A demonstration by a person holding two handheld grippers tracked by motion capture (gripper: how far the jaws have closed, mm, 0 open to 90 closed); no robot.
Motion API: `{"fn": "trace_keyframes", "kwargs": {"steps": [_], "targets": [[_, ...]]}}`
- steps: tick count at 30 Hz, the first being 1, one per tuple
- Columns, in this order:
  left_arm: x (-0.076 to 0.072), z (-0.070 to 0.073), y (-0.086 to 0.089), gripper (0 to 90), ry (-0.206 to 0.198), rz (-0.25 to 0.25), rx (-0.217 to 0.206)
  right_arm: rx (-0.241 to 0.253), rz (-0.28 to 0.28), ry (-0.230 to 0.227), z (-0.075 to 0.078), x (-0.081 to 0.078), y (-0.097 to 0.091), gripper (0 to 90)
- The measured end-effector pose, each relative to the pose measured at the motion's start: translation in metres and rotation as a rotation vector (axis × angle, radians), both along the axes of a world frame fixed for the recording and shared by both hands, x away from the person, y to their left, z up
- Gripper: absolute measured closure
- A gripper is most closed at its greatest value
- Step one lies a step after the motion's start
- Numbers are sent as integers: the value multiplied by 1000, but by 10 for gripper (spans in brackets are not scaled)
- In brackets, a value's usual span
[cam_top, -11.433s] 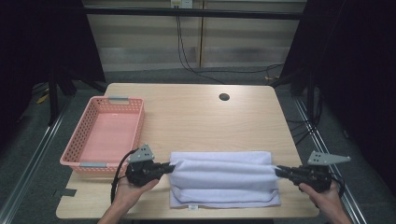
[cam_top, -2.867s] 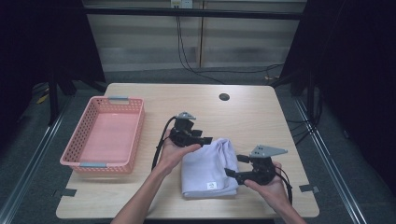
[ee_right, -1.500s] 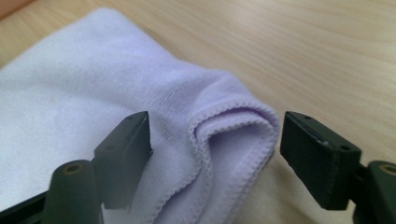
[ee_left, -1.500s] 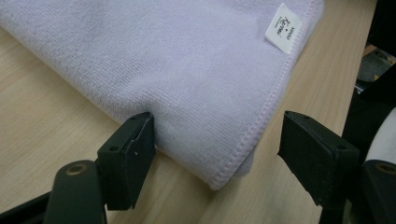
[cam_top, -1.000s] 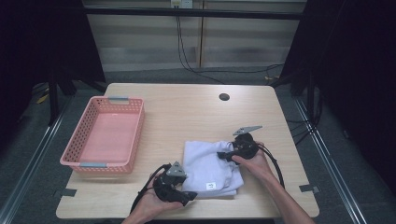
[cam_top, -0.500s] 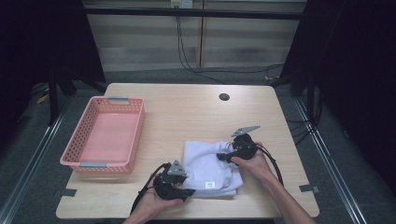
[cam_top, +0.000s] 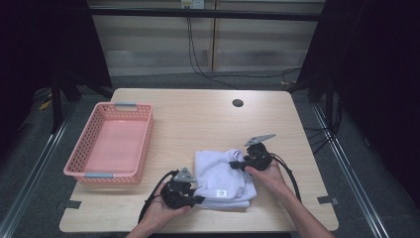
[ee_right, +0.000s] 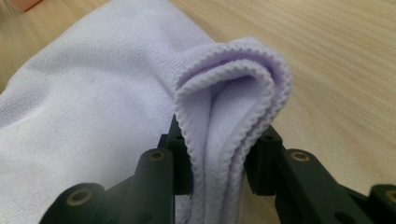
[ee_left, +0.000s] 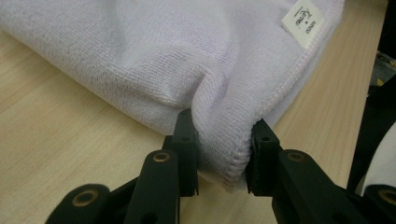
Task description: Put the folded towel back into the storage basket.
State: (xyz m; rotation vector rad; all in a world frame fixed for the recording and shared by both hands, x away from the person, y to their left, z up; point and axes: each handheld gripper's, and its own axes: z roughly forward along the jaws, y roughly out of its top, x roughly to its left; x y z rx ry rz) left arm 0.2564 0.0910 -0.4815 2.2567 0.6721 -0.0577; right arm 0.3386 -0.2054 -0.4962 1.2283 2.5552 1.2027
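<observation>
1. The folded towel [cam_top: 224,178] lies on the table [cam_top: 198,124], near its front edge and to the right of the pink basket [cam_top: 111,144].
2. The left gripper [cam_top: 198,199] has just been closing; its jaws pinch the towel's near corner.
3. The right gripper [cam_top: 234,165] has just been closing too; its jaws clamp the bunched far corner.

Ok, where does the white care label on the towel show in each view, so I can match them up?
High view: label on the folded towel, near its front edge, right of the left gripper.
Left gripper view: label at top right.
Right gripper view: not in it.
Shared landmark: the towel's stitched edge.
</observation>
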Motion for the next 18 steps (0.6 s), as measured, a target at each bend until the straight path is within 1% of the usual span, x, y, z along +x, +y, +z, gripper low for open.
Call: {"fn": "trace_keyframes", "kwargs": {"steps": [1,2,4,6,7,8,9,11,13,14,15,18], "targets": [[1,2,1,704,-2,-3,-10,-3,-4,2,1,0,0,678],[1,4,2,705,1,-2,-11,-3,-7,4,2,0,1,678],[3,6,3,705,9,6,-38,-3,-11,2,3,0,1,679],[4,9,4,706,2,2,-46,-2,-5,2,5,2,0,679],[4,12,4,706,4,5,-41,6,-4,3,7,3,-1,679],[5,14,4,708,2,4,-56,22,-4,7,8,4,-2,679],[6,16,4,708,3,7,-59,31,-6,2,10,5,-3,679],[8,21,5,708,-9,10,-68,57,-14,1,15,8,-5,679],[11,25,7,707,-7,9,-86,58,-13,-2,19,10,-6,679],[12,27,8,707,-9,9,-103,59,-13,-5,21,11,-6,679],[13,29,9,707,-2,7,-108,57,-13,-4,24,12,-5,679],[16,34,10,707,-12,11,-114,63,-10,-16,31,15,-4,679]]}}
